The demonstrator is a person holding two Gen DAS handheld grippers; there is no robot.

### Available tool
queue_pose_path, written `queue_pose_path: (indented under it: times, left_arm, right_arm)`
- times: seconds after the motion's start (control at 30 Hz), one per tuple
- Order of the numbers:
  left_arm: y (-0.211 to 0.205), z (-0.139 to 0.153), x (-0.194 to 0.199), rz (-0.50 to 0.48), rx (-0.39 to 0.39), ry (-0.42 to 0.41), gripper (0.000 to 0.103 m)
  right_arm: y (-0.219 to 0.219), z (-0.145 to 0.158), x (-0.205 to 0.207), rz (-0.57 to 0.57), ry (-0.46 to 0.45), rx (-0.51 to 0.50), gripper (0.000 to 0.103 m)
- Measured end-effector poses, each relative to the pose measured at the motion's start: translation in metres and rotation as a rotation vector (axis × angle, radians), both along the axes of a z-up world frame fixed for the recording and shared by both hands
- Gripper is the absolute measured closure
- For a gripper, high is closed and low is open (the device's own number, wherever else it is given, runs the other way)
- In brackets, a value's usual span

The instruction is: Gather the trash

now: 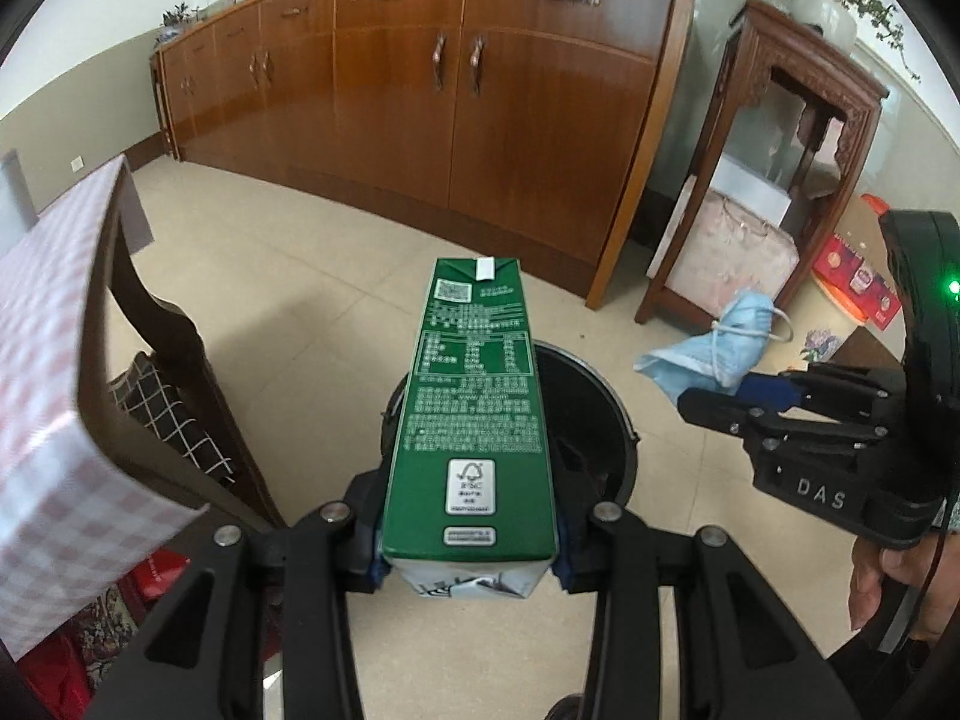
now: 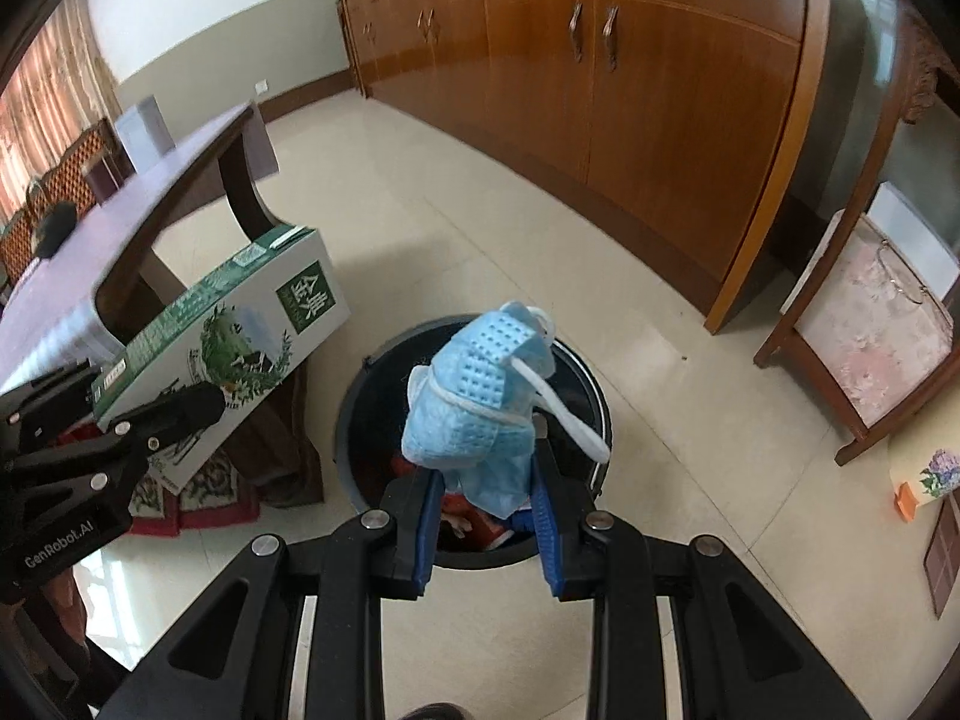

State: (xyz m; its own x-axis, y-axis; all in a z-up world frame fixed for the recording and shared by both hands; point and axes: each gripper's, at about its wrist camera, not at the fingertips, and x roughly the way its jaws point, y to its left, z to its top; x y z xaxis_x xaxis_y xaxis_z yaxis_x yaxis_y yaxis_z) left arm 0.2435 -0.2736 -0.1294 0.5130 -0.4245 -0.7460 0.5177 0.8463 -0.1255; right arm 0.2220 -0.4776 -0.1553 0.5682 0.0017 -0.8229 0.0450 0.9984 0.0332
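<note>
A tall green and white cardboard milk carton [image 1: 471,414], printed with small white text and a recycling mark, is clamped by its base between the two black fingers of the left gripper [image 1: 471,546], lying lengthwise away from the camera and held in the air above the near rim of a round black trash bin [image 1: 606,420] that stands on the pale tiled floor [image 1: 336,276]. From the right wrist view the same carton [image 2: 234,336] shows its white side with a green leafy picture and tilts upward to the left of the bin [image 2: 354,420], with the left gripper [image 2: 150,420] closed around its lower end. A crumpled light blue disposable face mask [image 2: 480,414] with white ear loops is pinched between the blue-padded fingers of the right gripper [image 2: 483,516], directly over the bin's open mouth; red wrappers lie inside the bin beneath it. In the left wrist view the mask [image 1: 714,342] hangs from the tip of the right gripper [image 1: 720,402], just to the right of the bin, and a person's hand [image 1: 888,582] grips the handle. To the left stands a table covered with a pink and white checked cloth [image 1: 54,372], its dark wooden leg [image 1: 174,348] near the bin. A long reddish-brown wooden cabinet [image 1: 456,96] with metal handles runs along the far wall, and a carved dark wooden stand [image 1: 780,168] sits to its right.
</note>
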Motion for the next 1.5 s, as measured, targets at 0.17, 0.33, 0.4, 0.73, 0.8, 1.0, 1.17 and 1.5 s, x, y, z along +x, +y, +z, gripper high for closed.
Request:
queue_pose_path:
  times: [0.17, 0.33, 0.4, 0.73, 0.8, 1.0, 1.17, 1.5]
  left_arm:
    - [-0.01, -0.02, 0.015, -0.014, 0.016, 0.039, 0.063]
    - [-0.017, -0.051, 0.037, -0.032, -0.024, 0.137, 0.062]
    - [-0.025, -0.069, 0.042, -0.084, -0.074, 0.198, 0.058]
    - [0.004, -0.06, 0.006, 0.145, 0.054, 0.053, 0.006]
    - [0.005, -0.05, -0.007, 0.15, 0.062, 0.009, 0.005]
    - [0.015, -0.033, -0.02, 0.164, 0.074, -0.024, 0.005]
    - [0.03, -0.023, -0.026, 0.18, 0.073, -0.035, 0.005]
    - [0.055, 0.02, -0.057, 0.194, 0.066, -0.089, 0.005]
  right_arm:
    - [-0.006, -0.022, 0.015, 0.031, 0.038, 0.0, 0.074]
    - [-0.011, -0.063, 0.046, 0.108, 0.111, 0.024, 0.073]
    - [-0.013, -0.082, 0.055, 0.152, 0.141, 0.032, 0.072]
    - [-0.045, -0.102, 0.037, -0.019, 0.163, 0.005, 0.0]
    - [-0.037, -0.094, 0.03, -0.015, 0.138, -0.035, 0.0]
    - [-0.01, -0.068, 0.018, -0.009, 0.061, -0.061, 0.0]
    - [0.001, -0.045, 0.003, -0.028, 0.017, -0.04, 0.0]
    - [0.037, 0.008, -0.042, -0.028, -0.052, -0.047, 0.0]
